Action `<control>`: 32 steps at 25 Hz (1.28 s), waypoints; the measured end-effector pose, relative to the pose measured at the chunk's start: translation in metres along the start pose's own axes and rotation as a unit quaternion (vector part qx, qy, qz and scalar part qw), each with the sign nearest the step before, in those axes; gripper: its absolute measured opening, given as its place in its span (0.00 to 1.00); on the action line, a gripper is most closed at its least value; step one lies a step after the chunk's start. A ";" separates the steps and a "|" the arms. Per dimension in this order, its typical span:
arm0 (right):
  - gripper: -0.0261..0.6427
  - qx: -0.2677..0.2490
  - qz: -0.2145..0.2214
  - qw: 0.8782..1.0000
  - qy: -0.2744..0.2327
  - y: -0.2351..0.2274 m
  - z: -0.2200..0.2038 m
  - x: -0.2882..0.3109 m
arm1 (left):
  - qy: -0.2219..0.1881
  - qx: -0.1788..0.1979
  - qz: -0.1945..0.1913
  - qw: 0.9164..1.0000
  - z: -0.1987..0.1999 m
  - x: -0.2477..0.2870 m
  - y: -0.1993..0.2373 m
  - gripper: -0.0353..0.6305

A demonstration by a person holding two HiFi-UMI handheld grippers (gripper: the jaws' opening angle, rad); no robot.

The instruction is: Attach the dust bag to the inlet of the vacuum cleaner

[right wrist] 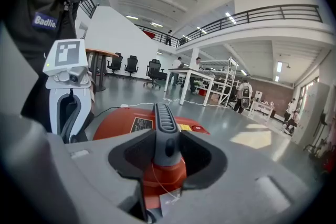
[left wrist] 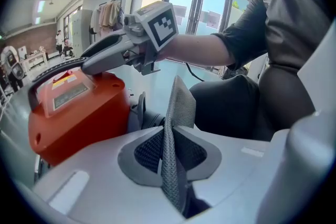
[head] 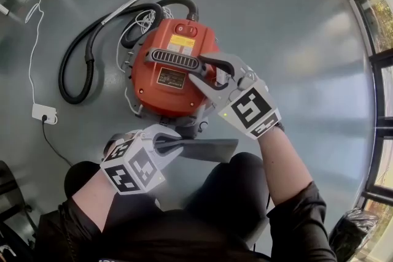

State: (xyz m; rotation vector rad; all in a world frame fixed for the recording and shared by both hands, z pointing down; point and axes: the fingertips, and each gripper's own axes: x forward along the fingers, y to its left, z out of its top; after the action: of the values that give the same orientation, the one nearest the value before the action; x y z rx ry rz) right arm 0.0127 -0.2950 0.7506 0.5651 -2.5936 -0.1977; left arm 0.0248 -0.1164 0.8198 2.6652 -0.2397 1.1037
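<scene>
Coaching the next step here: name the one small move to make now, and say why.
Probably bring the left gripper, shut on the dust bag, a little toward the grey port on the vacuum cleaner; the bag is not yet on it, while the right gripper steadies the handle.

Large open office-workshop hall: desks (right wrist: 193, 75), swivel chairs (right wrist: 155, 68), railed mezzanine (right wrist: 262, 13).
</scene>
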 end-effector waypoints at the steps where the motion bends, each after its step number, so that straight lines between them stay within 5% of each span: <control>1: 0.24 -0.001 0.003 1.000 0.000 0.000 0.000 0.000 | -0.004 -0.008 -0.003 1.000 -0.001 -0.002 0.001 0.15; 6: 0.24 0.000 0.004 1.000 -0.001 0.001 0.001 -0.001 | -0.004 -0.009 -0.009 1.000 -0.002 -0.006 0.003 0.16; 12: 0.24 0.006 -0.006 1.000 -0.005 0.001 0.002 -0.001 | 0.015 0.056 -0.010 0.998 0.006 0.004 -0.003 0.16; 18: 0.24 -0.003 -0.005 1.000 0.006 0.003 0.001 0.000 | 0.006 0.050 -0.016 0.999 0.004 0.002 -0.003 0.18; 25: 0.24 -0.007 -0.014 1.000 0.004 0.003 0.000 0.000 | 0.010 0.066 0.006 0.998 -0.002 -0.005 0.001 0.39; 32: 0.24 -0.010 -0.024 1.000 0.002 0.001 0.000 0.000 | 0.029 0.088 0.006 0.996 -0.008 -0.008 -0.002 0.41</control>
State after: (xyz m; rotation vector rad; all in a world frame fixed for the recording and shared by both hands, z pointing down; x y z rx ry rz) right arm 0.0123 -0.2936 0.7504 0.6202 -2.5731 -0.2368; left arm 0.0141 -0.1118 0.8192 2.7807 -0.1543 1.2592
